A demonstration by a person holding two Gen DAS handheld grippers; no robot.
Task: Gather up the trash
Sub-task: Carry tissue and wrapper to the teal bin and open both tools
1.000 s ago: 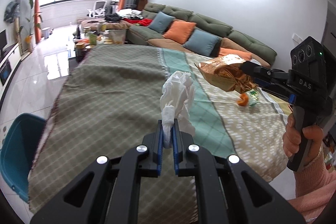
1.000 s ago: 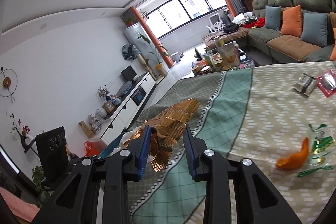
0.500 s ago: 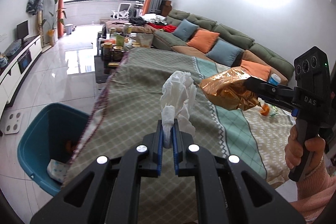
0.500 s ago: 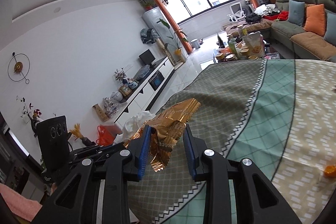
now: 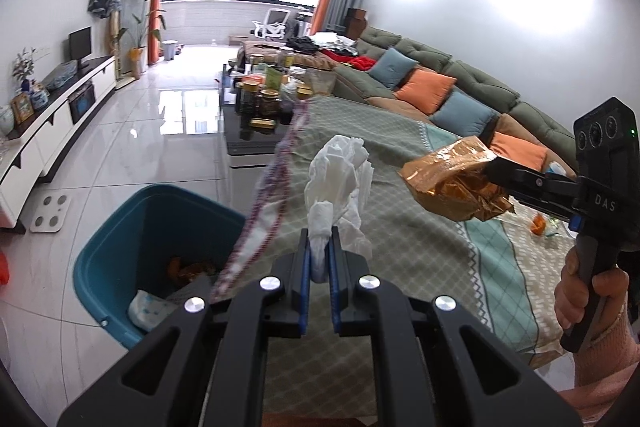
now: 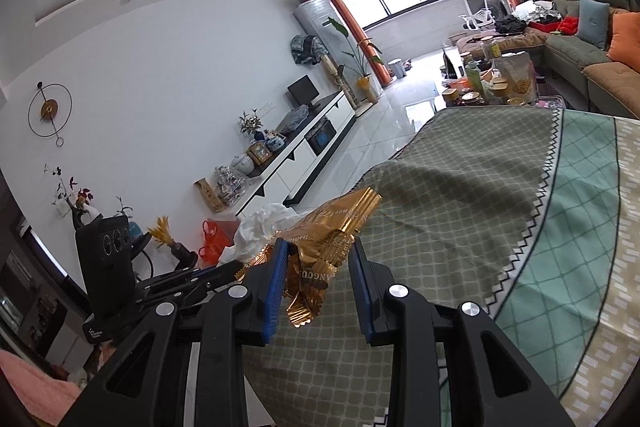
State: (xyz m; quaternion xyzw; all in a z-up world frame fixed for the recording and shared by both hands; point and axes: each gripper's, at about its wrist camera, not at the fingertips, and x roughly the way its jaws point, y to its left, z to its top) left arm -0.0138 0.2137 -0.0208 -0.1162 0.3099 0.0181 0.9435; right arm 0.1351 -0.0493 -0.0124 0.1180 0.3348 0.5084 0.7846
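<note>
My left gripper [image 5: 319,259] is shut on a crumpled white tissue [image 5: 338,179] and holds it above the table's left edge, near a teal trash bin [image 5: 120,239] on the floor. The bin holds some trash. My right gripper [image 6: 318,267] is shut on a gold foil snack wrapper [image 6: 332,231] and holds it over the table; the wrapper also shows in the left wrist view [image 5: 452,183]. The right gripper shows at the right of the left wrist view [image 5: 500,171]. The tissue shows in the right wrist view [image 6: 260,227].
The table has a green patterned cloth [image 5: 400,227]. An orange peel and a wrapper [image 5: 538,225] lie on it at the right. A cluttered coffee table [image 5: 264,99] and a green sofa [image 5: 440,83] stand beyond. A white TV cabinet [image 5: 52,123] lines the left wall.
Both grippers have swung left with their loads towards the table's left edge. The teal bin has come further into the left wrist view.
</note>
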